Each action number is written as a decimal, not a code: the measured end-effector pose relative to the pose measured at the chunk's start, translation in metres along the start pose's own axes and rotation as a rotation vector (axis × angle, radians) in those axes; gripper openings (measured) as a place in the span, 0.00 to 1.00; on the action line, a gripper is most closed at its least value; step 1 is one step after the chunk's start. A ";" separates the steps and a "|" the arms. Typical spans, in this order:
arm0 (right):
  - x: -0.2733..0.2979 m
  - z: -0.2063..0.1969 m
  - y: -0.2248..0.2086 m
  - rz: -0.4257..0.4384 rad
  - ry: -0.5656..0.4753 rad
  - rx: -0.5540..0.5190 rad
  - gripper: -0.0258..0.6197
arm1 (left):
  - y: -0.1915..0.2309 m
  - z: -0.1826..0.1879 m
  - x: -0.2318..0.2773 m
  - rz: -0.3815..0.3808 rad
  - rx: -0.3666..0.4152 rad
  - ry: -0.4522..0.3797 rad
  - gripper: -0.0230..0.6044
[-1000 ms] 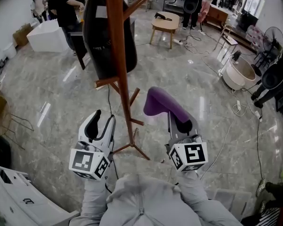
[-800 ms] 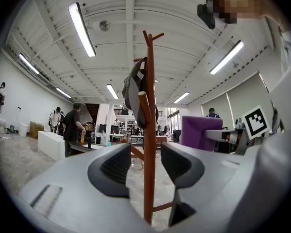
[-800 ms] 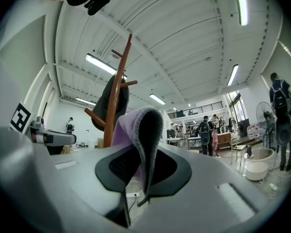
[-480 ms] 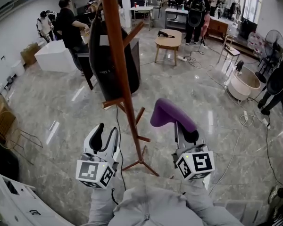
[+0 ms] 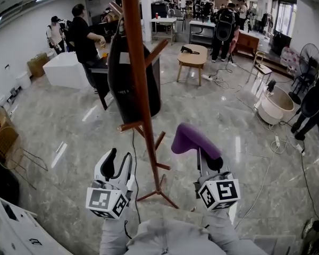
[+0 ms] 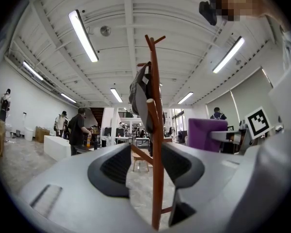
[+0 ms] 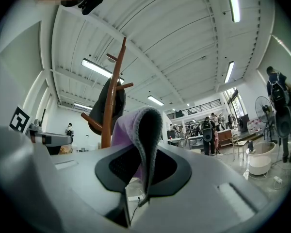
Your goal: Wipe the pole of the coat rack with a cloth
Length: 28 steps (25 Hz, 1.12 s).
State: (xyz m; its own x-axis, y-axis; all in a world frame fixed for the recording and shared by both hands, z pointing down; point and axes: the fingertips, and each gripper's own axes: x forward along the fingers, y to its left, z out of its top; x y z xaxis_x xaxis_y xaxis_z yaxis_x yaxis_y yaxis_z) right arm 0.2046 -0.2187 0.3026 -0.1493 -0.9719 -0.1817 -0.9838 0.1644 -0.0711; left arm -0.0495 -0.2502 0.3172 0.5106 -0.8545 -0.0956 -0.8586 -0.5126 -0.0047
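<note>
The brown wooden coat rack pole (image 5: 142,105) rises from its splayed feet on the marble floor, with a black bag (image 5: 126,78) hanging on it. My left gripper (image 5: 118,161) is open just left of the pole. In the left gripper view the pole (image 6: 156,178) stands in line with the gap of the left gripper (image 6: 144,166), a little beyond it. My right gripper (image 5: 208,161) is right of the pole, shut on a purple cloth (image 5: 193,138) that arches up and toward the pole. In the right gripper view the cloth (image 7: 138,127) droops over the right gripper (image 7: 141,166).
A round wooden table (image 5: 194,57) and several people (image 5: 87,36) are behind the rack. A white tub (image 5: 274,102), a fan (image 5: 307,44) and floor cables (image 5: 279,142) lie to the right. A white box (image 5: 64,68) and a wire chair (image 5: 5,142) are at the left.
The head view has tilted up, showing more of the room; both grippers sit a little lower in frame. The cloth stays held to the right of the pole.
</note>
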 end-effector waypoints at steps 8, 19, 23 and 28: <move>0.001 -0.004 0.002 0.003 0.015 -0.006 0.11 | 0.002 -0.001 0.000 -0.003 -0.004 0.003 0.36; 0.001 -0.008 0.007 0.012 0.029 -0.021 0.11 | 0.001 -0.005 0.000 -0.013 -0.006 0.013 0.36; 0.005 -0.013 0.009 0.017 0.038 -0.019 0.11 | 0.004 -0.006 0.003 -0.012 -0.006 0.019 0.36; 0.006 -0.016 0.011 0.017 0.044 -0.013 0.11 | 0.006 -0.010 0.003 -0.011 -0.011 0.024 0.36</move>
State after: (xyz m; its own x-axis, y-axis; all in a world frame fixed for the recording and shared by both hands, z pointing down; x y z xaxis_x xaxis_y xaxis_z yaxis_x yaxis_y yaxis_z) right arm 0.1916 -0.2253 0.3167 -0.1701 -0.9756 -0.1391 -0.9823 0.1791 -0.0555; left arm -0.0523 -0.2566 0.3268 0.5211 -0.8505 -0.0719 -0.8525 -0.5228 0.0054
